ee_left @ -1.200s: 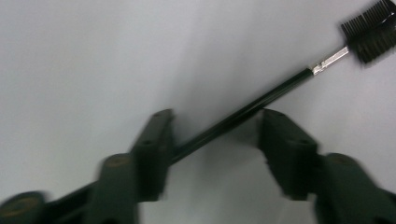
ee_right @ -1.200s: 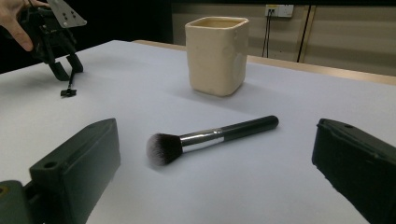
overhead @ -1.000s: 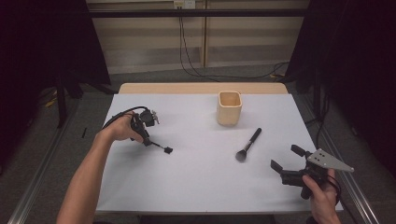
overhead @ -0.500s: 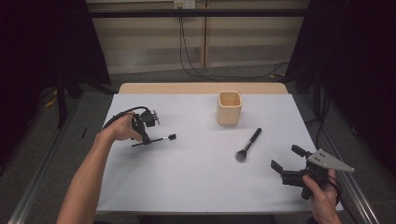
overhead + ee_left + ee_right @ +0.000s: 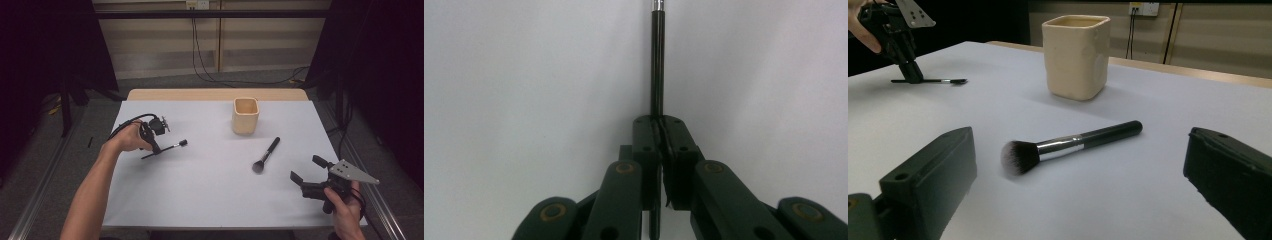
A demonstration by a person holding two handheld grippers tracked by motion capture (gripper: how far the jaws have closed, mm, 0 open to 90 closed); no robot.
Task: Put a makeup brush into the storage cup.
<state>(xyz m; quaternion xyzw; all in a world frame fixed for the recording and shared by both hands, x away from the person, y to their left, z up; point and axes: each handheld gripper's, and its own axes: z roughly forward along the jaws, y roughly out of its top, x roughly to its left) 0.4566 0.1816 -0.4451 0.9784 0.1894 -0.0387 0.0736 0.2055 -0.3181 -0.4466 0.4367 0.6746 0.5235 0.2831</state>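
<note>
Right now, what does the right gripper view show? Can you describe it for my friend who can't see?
A fluffy makeup brush lies flat on the white table, straight ahead between the right gripper's two wide-open black jaws. Behind it stands a cream square cup. Far off at the left, the left gripper is shut on a thin black brush.

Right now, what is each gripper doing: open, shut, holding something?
Left gripper: jaws have just closed, shut on the thin black brush lying on the white table.
Right gripper: jaws open, holding nothing.
</note>
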